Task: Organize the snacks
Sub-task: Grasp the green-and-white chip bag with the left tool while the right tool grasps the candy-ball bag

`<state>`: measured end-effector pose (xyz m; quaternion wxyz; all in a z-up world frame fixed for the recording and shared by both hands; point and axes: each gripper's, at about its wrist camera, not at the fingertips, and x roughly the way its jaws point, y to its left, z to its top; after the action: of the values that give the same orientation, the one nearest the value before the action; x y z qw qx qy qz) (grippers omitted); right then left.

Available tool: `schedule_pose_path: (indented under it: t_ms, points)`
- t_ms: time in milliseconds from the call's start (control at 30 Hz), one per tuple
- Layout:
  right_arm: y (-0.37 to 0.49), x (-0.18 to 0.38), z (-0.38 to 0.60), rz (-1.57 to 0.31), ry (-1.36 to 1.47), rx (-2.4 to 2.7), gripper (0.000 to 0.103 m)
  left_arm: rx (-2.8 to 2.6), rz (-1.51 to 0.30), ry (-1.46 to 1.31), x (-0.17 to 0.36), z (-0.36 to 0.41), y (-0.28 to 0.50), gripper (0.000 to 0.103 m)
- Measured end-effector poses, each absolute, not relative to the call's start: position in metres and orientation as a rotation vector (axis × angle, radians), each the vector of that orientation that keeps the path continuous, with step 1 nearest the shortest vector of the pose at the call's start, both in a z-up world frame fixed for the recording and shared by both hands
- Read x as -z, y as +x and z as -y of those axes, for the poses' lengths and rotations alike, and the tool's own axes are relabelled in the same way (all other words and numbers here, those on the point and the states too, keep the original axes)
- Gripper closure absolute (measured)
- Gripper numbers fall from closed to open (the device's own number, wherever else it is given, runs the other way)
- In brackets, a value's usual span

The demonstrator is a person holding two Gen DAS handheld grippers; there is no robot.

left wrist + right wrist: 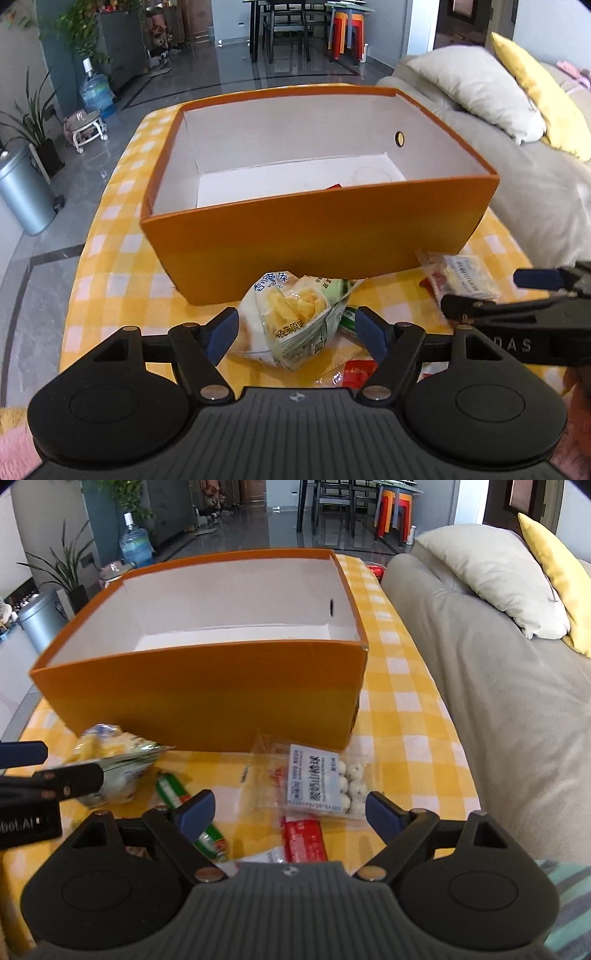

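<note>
An open orange box [321, 236] with a white inside stands on the yellow checked tablecloth [110, 280]; it also shows in the right wrist view [207, 698]. My left gripper [295, 328] is open, its pads either side of a white chip bag [295, 325] in front of the box. My right gripper [286, 812] is open above a clear bag of white balls [321, 782]. A green sausage stick [192, 812] and a red packet [303, 840] lie beside it. A small red corner [334, 186] shows inside the box.
A grey sofa [498, 701] with a cream cushion [495, 579] and a yellow cushion [554, 576] borders the table on the right. A metal bin [22, 192], a water jug [96, 92] and plants stand on the floor at left.
</note>
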<state>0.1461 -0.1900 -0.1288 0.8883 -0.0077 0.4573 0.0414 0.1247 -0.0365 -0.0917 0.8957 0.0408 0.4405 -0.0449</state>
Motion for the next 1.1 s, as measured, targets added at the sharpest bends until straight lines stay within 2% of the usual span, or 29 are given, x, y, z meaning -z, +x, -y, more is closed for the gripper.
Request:
schedule_pose_path:
  t_ms: [367,467,633,733,933,1000,1067,1100]
  points:
    - [0.169,0.157,0.183,-0.978,-0.082,-0.056,0.015,0.079,-0.953,0.156,0.114,0.048,0.141,0.021]
    - [0.172,0.161,0.181,-0.994,-0.080,-0.062,0.024,0.075,-0.964,0.164,0.117,0.049,0.144,0.022]
    - [0.174,0.165,0.180,-1.000,-0.096,-0.061,0.030,0.072,-0.970,0.149,0.118,0.048,0.145,0.029]
    - [0.171,0.163,0.177,-0.988,-0.111,-0.072,0.038,0.071,-0.965,0.160,0.118,0.048,0.144,0.031]
    - [0.164,0.157,0.170,-0.964,-0.161,-0.087,0.056,0.059,-0.968,0.172,0.116,0.048,0.143,0.043]
    - [0.161,0.154,0.167,-0.947,-0.180,-0.100,0.072,0.052,-0.973,0.168,0.115,0.047,0.144,0.047]
    - [0.158,0.151,0.164,-0.933,-0.205,-0.106,0.080,0.041,-0.975,0.166,0.113,0.046,0.143,0.052]
    - [0.156,0.150,0.163,-0.928,-0.210,-0.112,0.089,0.032,-0.977,0.167,0.113,0.046,0.142,0.052]
